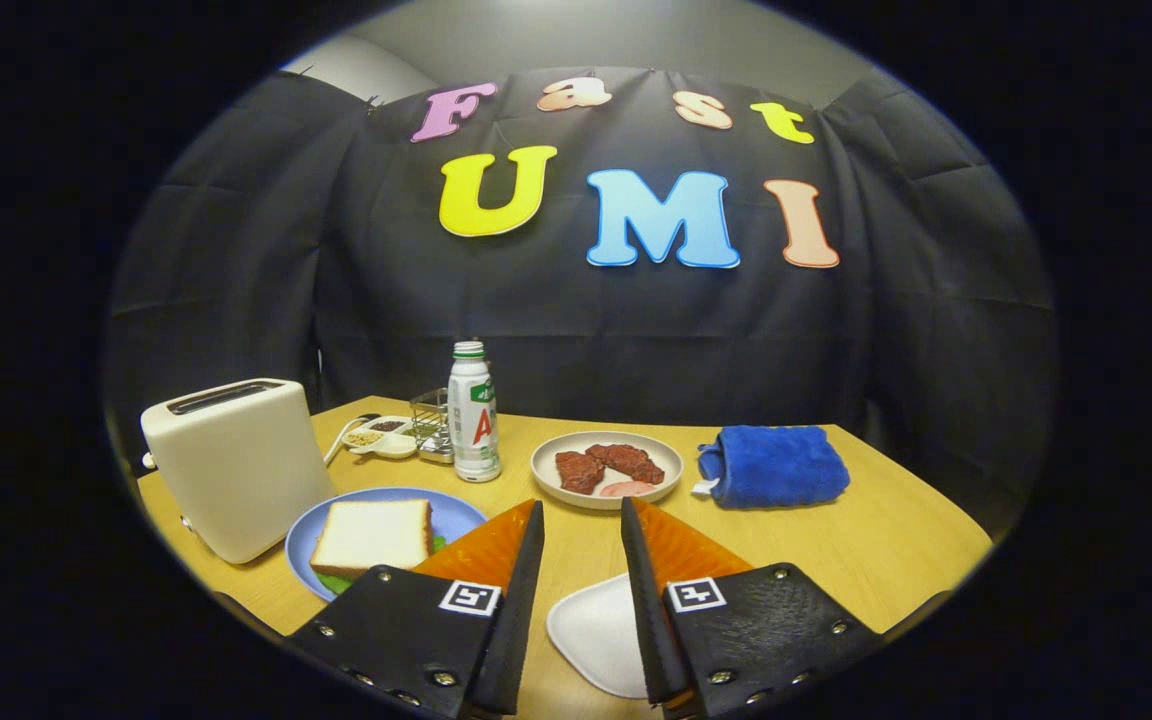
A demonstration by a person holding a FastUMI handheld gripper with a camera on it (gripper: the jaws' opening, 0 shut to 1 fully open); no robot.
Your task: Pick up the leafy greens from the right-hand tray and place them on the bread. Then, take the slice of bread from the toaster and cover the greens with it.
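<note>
Gripper (581, 515) fingers spread apart, nothing between them, only bare tabletop in the gap; holding nothing. Landmark: blue plate (456, 515), just ahead of the left finger. On that plate sits a slice of bread (374, 535), with leafy greens (334, 582) poking out from under its near edge and a bit more green showing at its right side, so the greens look sandwiched under the top slice. Toaster (236, 465) stands just left of the blue plate, touching or nearly touching its rim; slot contents can't be made out. White tray (591, 630) lies right of the blue plate, between the two fingers and partly under the right one; its visible surface is bare. Beyond the blue plate: a white bottle (473, 415), a small condiment dish (381, 435) and a wire rack (430, 420). Further right of the plate, a round plate with meat (606, 468), then a folded blue towel (774, 465). All on the wooden table (896, 540).
</note>
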